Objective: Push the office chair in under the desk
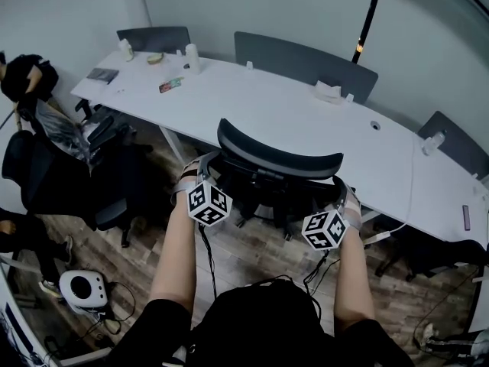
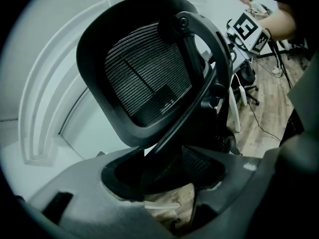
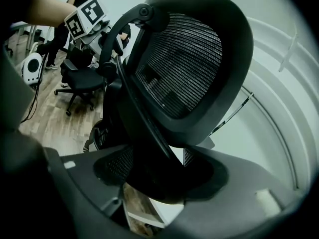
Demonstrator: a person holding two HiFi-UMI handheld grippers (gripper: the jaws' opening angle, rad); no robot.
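Note:
The black mesh office chair (image 1: 279, 155) stands in front of the long white desk (image 1: 290, 109), its curved headrest close to the desk's near edge. My left gripper (image 1: 205, 176) is at the left side of the backrest and my right gripper (image 1: 340, 199) at the right side. In the left gripper view the gripper (image 2: 164, 178) has its jaws closed around the dark backrest frame (image 2: 144, 78). In the right gripper view the gripper (image 3: 164, 176) holds the opposite edge of the backrest (image 3: 184, 68) the same way. The seat and wheels are hidden below the backrest.
Another black office chair (image 1: 69, 182) stands to the left, with a person beside it. A white device (image 1: 84, 289) and cables lie on the wood floor. Bottles (image 1: 192, 58) and small items sit on the desk, grey divider panels (image 1: 306, 63) behind it.

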